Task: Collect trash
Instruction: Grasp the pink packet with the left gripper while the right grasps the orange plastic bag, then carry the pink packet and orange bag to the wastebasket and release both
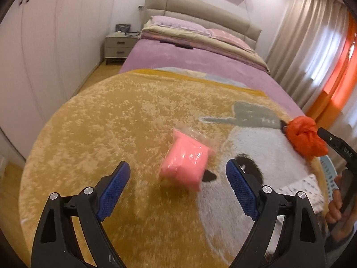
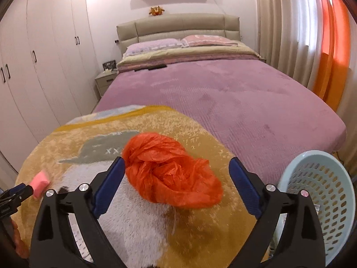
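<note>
The crumpled orange bag (image 2: pixel 171 169) lies on the yellow blanket (image 2: pixel 189 125) at the foot of the bed (image 2: pixel 234 93), between the spread right tongs (image 2: pixel 177 185); its left edge is against the left pad, the right pad stands clear, so nothing is pinched. Left of the bag on the blanket sits a pink packet (image 1: pixel 186 163), just ahead of the left tongs (image 1: pixel 178 185), also spread wide and apart from it. Right of the bag, off the bed's edge, stands a pale blue basket (image 2: pixel 290 174). This looks like the pick-up step: each pair should advance, then press together on its piece before carrying it to the basket.
</note>
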`<state>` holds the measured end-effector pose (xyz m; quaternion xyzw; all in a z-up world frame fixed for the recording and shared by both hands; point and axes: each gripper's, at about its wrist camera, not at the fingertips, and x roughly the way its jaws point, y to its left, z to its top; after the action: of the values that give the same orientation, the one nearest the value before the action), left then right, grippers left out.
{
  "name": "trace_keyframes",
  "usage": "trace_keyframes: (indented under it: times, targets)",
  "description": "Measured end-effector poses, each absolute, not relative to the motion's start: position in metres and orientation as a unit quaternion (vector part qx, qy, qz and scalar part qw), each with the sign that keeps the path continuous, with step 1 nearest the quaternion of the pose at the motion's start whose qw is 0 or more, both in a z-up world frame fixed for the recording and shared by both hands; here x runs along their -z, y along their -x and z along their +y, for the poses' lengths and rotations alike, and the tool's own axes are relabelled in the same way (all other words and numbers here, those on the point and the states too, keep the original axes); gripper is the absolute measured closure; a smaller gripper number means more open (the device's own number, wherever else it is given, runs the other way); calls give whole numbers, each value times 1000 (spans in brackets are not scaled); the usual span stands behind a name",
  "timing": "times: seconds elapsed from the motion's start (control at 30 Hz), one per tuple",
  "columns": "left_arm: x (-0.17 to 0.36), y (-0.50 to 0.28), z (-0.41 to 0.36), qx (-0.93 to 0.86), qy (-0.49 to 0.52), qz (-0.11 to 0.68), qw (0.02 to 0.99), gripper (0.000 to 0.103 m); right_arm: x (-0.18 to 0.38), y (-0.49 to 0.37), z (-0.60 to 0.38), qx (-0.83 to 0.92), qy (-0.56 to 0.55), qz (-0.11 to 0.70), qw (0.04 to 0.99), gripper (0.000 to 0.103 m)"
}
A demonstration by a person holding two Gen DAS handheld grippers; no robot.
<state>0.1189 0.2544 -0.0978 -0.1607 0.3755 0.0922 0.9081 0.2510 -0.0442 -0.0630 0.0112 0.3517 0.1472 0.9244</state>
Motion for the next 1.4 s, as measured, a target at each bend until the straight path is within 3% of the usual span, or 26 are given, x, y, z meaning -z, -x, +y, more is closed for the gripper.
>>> trace_keyframes:
  times: [0.23,0.3,0.37,0.57,0.7,0.8,1.1,1.4]
  targets:
    - [104,-135,238,-117,106,416,896,21,84,-263,-34,-150,6,386,910,13]
    - [102,-134,236,-117,99,414,897,33,88,-267,-34,-153,2,398,905,13]
    - [101,-133,235,-125,91,413,898,39,88,-268,-35,-153,-3,397,905,14]
    - [97,-138,233,-137,71,421,894,63,87,-261,-33,-168,3,391,905,50]
    - [90,-134,236,-108,107,412,899,65,81,-253,-32,-171,9,371,913,65]
    - [86,-130,231,-100,112,402,903,65,71,-240,-35,-171,9,336,926,69]
    - [47,-107,201,-67,109,361,924,65,32,-191,-73,-156,-12,256,954,69]
    - [5,-98,143,31,120,305,944,66,0,-140,-132,-117,-34,239,963,69]
